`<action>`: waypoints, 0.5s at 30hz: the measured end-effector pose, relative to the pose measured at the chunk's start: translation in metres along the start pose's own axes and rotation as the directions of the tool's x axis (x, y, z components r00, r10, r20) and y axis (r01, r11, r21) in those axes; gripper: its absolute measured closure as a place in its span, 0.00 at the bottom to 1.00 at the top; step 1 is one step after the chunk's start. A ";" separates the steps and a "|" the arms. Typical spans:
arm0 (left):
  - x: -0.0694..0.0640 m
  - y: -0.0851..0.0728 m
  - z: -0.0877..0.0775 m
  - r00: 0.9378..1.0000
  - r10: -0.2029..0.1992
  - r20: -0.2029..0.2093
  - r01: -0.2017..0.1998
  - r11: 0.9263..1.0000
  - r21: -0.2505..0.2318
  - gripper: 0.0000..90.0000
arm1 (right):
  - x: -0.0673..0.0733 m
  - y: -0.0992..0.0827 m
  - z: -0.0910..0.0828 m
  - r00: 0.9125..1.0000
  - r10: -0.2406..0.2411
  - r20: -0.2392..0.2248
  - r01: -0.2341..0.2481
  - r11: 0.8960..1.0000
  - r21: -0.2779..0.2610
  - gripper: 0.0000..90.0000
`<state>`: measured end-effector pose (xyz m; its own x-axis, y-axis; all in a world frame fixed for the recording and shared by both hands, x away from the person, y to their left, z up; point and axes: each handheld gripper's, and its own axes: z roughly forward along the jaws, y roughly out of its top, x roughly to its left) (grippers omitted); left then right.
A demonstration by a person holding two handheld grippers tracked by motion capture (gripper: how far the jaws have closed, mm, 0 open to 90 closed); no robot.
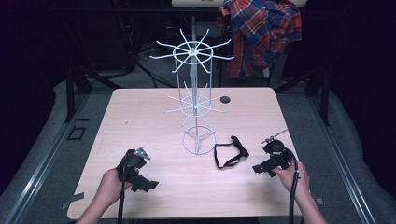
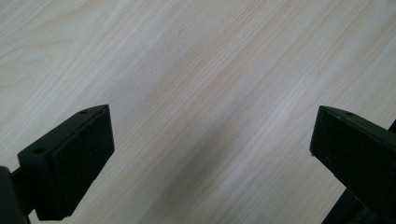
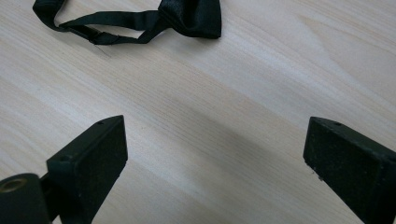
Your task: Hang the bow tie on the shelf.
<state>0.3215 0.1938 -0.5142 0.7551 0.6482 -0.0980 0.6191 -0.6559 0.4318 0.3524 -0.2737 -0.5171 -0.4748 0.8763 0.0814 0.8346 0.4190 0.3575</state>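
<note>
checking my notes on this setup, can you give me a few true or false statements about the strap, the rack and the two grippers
1. The black strap lies flat on the table. True.
2. The strap hangs from an arm of the white wire rack. False: it lies beside the rack's round base, on no arm.
3. The right gripper is open, nothing between its fingers. True.
4. The left gripper is clamped on the strap. False: it is open over bare wood.
5. The strap lies nearer the right gripper than the left. True.
6. The rack lies tipped over. False: it stands upright.

Lab (dark framed recording rig (image 1: 70, 93))
</note>
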 end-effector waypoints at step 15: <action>-0.003 0.001 -0.002 1.000 0.007 0.006 -0.007 1.000 -0.017 0.00 | 0.001 0.001 -0.002 1.000 -0.002 -0.014 0.002 1.000 -0.006 0.07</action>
<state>0.3193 0.1923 -0.5121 0.7607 0.6413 -0.1002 0.6100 -0.6537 0.4478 0.3523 -0.2727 -0.5149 -0.4804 0.8721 0.0934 0.8319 0.4193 0.3636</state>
